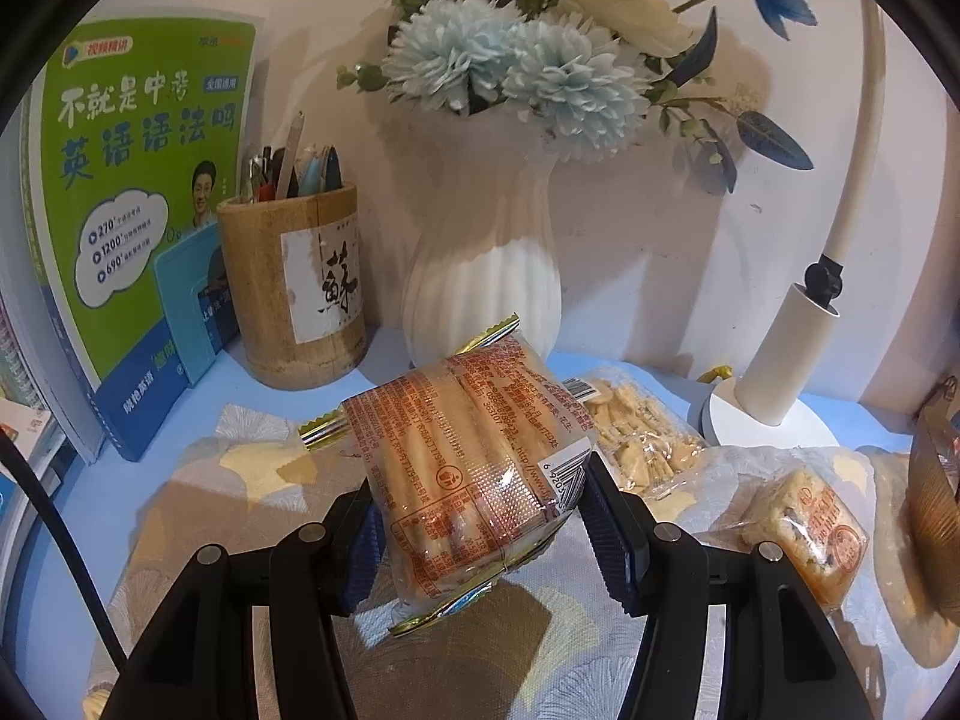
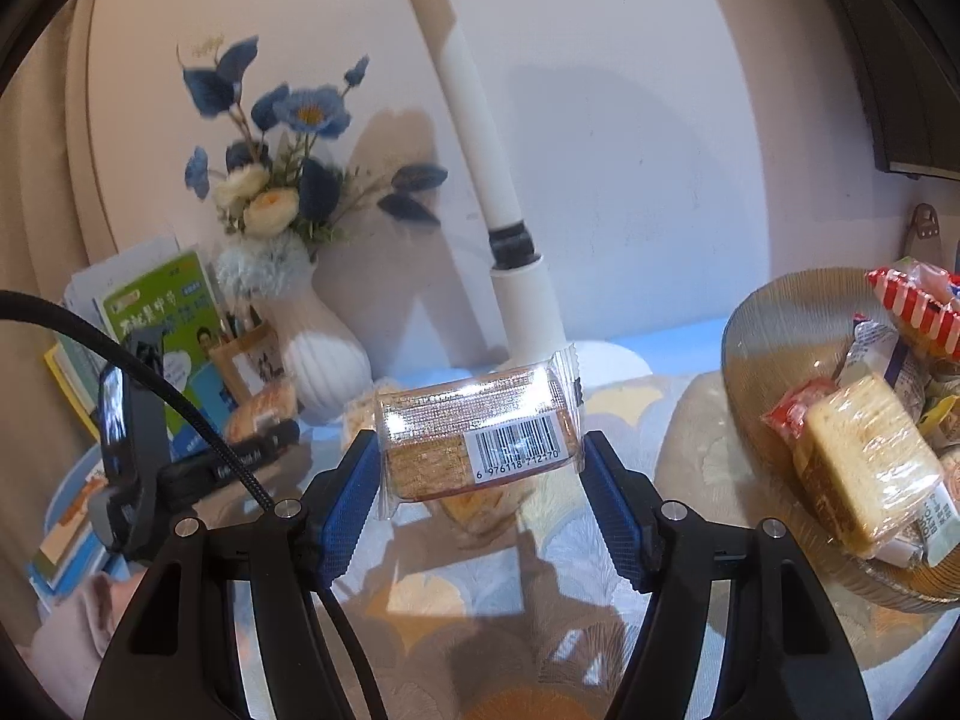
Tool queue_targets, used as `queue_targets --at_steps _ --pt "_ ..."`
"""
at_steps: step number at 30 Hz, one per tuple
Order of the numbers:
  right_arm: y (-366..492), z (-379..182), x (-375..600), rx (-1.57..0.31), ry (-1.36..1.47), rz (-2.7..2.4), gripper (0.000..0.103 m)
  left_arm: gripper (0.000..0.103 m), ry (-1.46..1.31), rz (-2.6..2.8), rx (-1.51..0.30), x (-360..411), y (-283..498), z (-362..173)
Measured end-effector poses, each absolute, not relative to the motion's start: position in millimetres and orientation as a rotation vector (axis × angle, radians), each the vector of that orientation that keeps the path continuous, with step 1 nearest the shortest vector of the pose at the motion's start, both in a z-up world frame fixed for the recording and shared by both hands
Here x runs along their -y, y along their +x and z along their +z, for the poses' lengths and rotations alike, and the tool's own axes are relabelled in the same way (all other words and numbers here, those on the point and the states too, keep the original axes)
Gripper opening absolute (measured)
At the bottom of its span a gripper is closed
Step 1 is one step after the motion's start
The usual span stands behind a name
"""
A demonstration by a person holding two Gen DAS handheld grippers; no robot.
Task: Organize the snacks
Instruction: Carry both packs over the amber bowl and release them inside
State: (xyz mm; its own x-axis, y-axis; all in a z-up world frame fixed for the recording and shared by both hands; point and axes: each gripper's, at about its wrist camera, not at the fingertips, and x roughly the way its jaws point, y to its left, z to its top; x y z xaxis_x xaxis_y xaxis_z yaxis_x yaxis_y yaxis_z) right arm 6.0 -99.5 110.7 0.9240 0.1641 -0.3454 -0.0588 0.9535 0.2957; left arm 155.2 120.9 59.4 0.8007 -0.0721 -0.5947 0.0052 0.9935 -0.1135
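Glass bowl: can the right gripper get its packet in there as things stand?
Probably yes. The right gripper grips a barcoded packet above the cloth; the glass bowl sits open-topped to its right, nothing between, though already well filled.

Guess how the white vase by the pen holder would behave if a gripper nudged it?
The vase looks rigid and probably breakable, like ceramic. Its narrow neck under a tall, wide bouquet suggests it is top-heavy and apt to tip if pushed high. Its smooth ribbed wall may let pads slip; a low push would more likely slide it on the blue desk.
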Motion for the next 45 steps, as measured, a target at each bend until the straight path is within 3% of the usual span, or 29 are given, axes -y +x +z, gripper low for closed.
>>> queue_targets --at_steps 6,14,21,25,32,34,35,36,37,45 --pt "1 135 126 -0.342 0.406 0.122 0.066 0.058 -0.08 -0.023 -0.651 -113 147 71" --pt "4 195 175 -0.309 0.475 0.076 0.066 0.058 -0.067 -0.058 -0.619 -80 118 157" --pt "0 219 246 -0.329 0.487 -0.069 0.066 0.058 0.01 -0.263 -0.55 10 92 219" --pt "-8 215 286 -0.369 0.476 -0.147 0.066 0.058 0.066 -0.406 -0.569 75 78 220" --pt "-10 199 331 -0.458 0.436 -0.249 0.068 0.058 0.149 -0.61 -0.734 175 67 177" --pt "-5 193 337 -0.492 0.432 -0.228 0.076 0.062 0.186 -0.65 -0.776 196 67 162" --pt "-1 190 339 -0.528 0.429 -0.238 0.086 0.071 0.223 -0.637 -0.796 206 70 154" --pt "2 187 342 -0.56 0.433 -0.242 0.089 0.076 0.253 -0.617 -0.806 211 74 151" --pt "0 187 344 -0.569 0.44 -0.237 0.089 0.084 0.284 -0.585 -0.808 214 78 149" --pt "-8 211 317 -0.512 0.505 -0.155 0.09 0.095 0.247 -0.465 -0.736 147 100 172"
